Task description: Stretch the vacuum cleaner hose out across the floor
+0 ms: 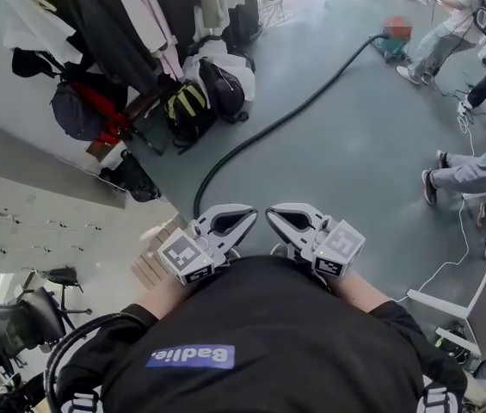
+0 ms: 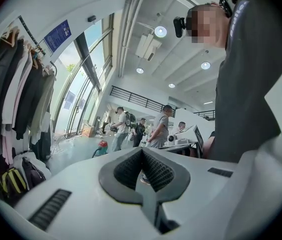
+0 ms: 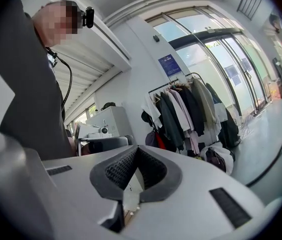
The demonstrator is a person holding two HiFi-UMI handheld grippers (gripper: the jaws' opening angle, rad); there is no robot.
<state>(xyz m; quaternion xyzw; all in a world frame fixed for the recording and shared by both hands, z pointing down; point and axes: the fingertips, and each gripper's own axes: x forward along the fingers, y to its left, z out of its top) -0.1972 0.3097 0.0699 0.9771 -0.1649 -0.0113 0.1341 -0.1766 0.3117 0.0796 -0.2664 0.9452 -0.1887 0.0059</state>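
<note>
Holding both grippers level at bottom centre of the head view, I see the left gripper and right gripper side by side, tips close together. Each gripper view shows its jaws fully closed with nothing between them. The hose lies on the grey floor as a long dark line. It starts at the red vacuum at upper right, runs diagonally down-left, then curves to end just above the left gripper in the frame, ungripped. Coats hang at upper left, with bags below them beside the hose's lower curve. People are along the right edge.
</note>
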